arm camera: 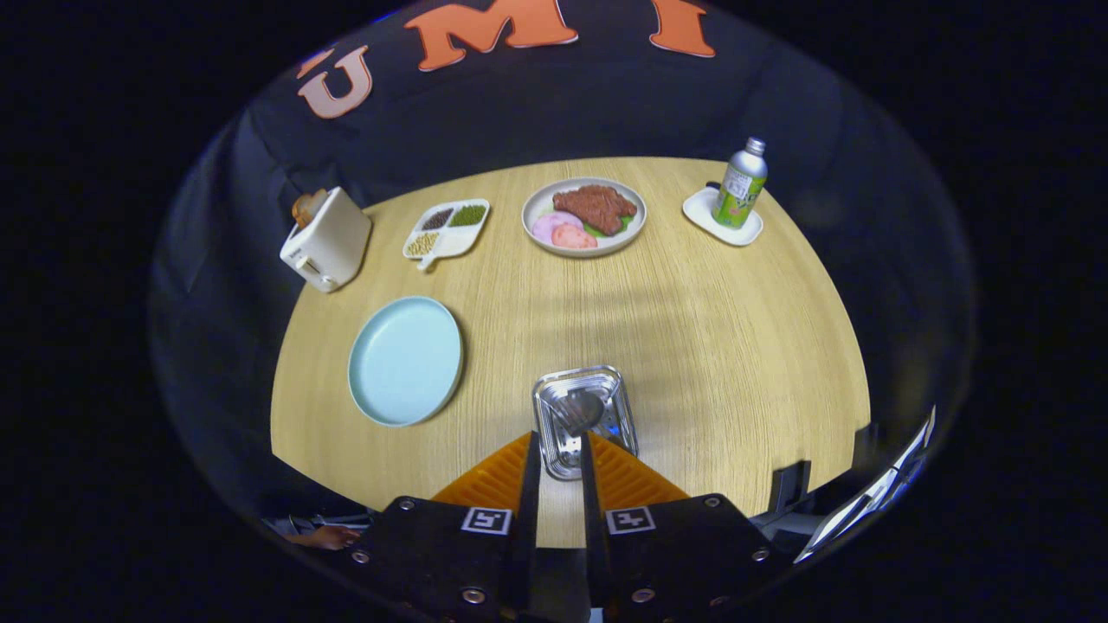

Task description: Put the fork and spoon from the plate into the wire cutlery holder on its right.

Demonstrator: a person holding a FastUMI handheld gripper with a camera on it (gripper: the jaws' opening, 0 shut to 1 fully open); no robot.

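Observation:
A shiny metal cutlery holder (pixel 582 418) stands on the wooden table (pixel 710 346) just ahead of my fingertips. Inside it I see a spoon bowl (pixel 585 407) with fork tines (pixel 561 415) beside it, both leaning in the holder. The light blue plate (pixel 405 360) to the holder's left has nothing on it. My gripper (pixel 559 441) hovers at the holder's near rim. Its orange fingers (pixel 498 480) stand a narrow gap apart, and only the holder and the table show through that gap.
Along the far side of the table stand a white toaster (pixel 325 240), a divided dish of beans (pixel 446 229), a plate of steak (pixel 584 216) and a green bottle (pixel 743 183) on a white saucer (pixel 723 221). A person's hand (pixel 325 537) rests below the near edge.

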